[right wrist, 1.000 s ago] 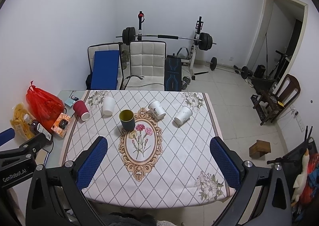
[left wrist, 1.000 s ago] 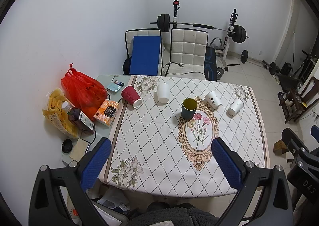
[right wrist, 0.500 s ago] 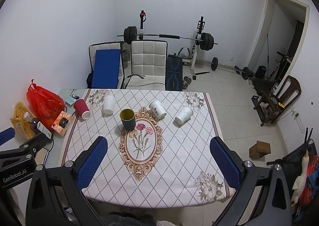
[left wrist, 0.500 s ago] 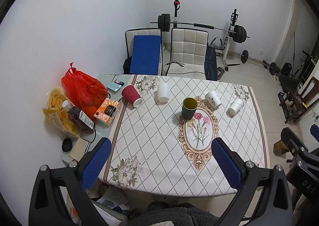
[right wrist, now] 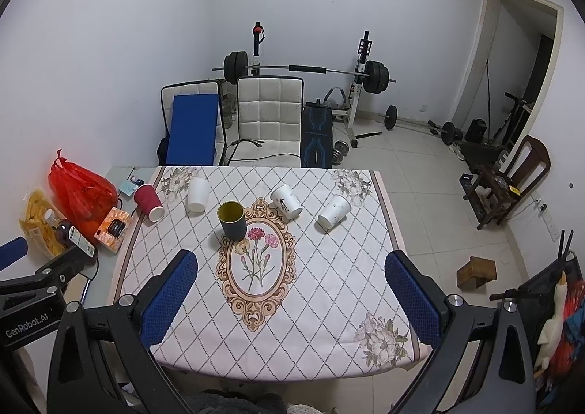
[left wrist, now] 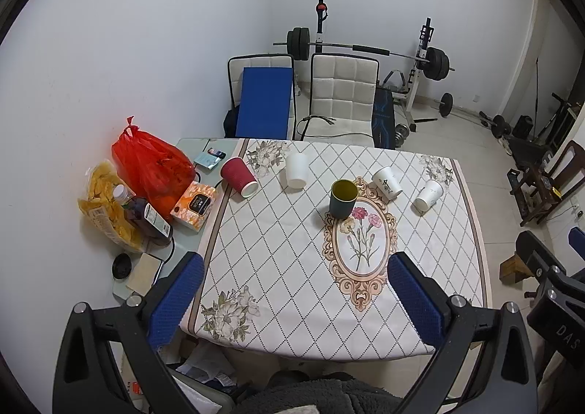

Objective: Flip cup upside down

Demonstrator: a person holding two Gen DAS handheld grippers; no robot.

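Five cups sit toward the far edge of the tabletop (left wrist: 278,267); only the dark green cup (left wrist: 343,198) stands mouth up, just beyond the floral medallion. I hold the left gripper (left wrist: 294,298) and right gripper (right wrist: 290,300) spread wide and empty, back over the near edge (nothing touched yet). I judge this the approach step: next I must reach forward, pinch the cup's wall, lift, and invert it.

A dark green cylindrical cup (left wrist: 343,199) (right wrist: 231,219) with yellow inside stands upright, mouth up, well ahead of both claws.
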